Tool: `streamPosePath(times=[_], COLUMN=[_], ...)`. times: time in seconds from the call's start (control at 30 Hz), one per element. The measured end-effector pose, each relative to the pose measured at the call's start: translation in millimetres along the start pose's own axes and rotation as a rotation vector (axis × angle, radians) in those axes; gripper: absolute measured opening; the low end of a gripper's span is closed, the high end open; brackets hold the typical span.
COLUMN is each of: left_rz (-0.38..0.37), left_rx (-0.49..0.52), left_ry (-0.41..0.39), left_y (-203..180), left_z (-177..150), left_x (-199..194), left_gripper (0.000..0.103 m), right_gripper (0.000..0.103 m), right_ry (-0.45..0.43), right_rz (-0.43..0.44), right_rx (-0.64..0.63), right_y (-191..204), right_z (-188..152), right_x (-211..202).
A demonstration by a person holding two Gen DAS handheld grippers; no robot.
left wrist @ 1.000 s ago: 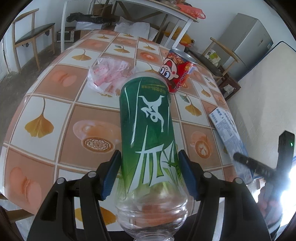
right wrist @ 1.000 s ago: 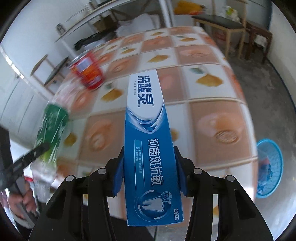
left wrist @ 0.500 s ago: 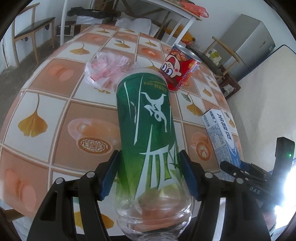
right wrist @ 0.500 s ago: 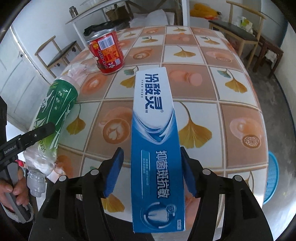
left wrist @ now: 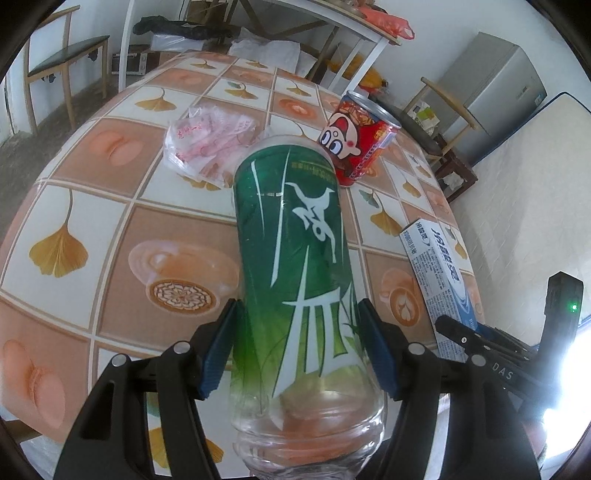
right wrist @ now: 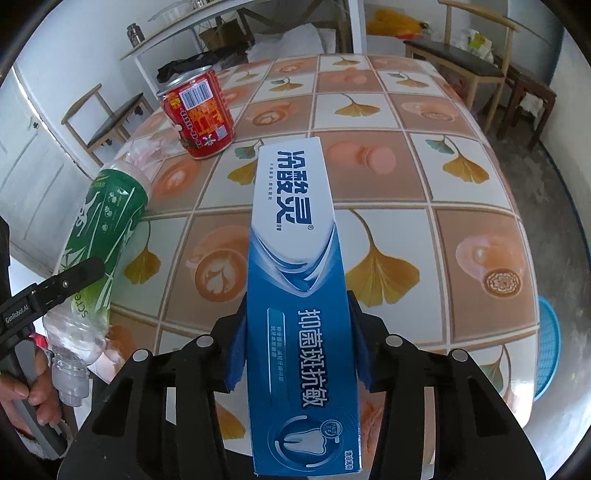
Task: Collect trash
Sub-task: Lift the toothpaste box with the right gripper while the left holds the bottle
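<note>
My left gripper [left wrist: 297, 345] is shut on a green-labelled plastic bottle [left wrist: 295, 258], held above the near edge of the table; the bottle also shows in the right wrist view [right wrist: 99, 236]. My right gripper [right wrist: 295, 339] is shut on a blue and white toothpaste box [right wrist: 295, 266], held over the table; the box also shows in the left wrist view [left wrist: 436, 273]. A red can [left wrist: 360, 138] stands on the table, also seen in the right wrist view [right wrist: 197, 114]. A crumpled clear plastic bag [left wrist: 208, 146] with pink print lies left of the can.
The table [right wrist: 461, 184] has a tiled ginkgo-leaf cloth. A blue basket [right wrist: 548, 347] stands on the floor to its right. Wooden chairs [left wrist: 66, 55], a white shelf rack [left wrist: 332, 33] and a grey fridge [left wrist: 491, 88] stand around the table.
The right gripper has swung left with the toothpaste box, so the can and table centre now face it. The left gripper has risen slightly and moved nearer the table with the bottle.
</note>
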State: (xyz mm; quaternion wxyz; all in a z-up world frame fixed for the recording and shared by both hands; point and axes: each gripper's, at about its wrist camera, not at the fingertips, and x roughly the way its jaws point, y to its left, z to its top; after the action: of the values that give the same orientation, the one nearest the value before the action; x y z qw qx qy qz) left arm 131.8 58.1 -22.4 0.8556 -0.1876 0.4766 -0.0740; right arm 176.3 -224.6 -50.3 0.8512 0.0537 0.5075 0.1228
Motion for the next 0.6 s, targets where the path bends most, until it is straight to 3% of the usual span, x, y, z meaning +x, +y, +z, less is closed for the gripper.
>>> streamPosePath(times=[0.6], left_rz=[0.014], left_rx=[0.058], left_ry=[-0.046], left_y=[-13.3], left_z=[-2.6], left_x=[-17.4], left_gripper=[0.062], right_gripper=[0.044], right_ry=[-0.035], right_rz=[0.044], right_rx=[0.073], right_y=[-8.6], right_z=[-3.6], right_x=[-14.6])
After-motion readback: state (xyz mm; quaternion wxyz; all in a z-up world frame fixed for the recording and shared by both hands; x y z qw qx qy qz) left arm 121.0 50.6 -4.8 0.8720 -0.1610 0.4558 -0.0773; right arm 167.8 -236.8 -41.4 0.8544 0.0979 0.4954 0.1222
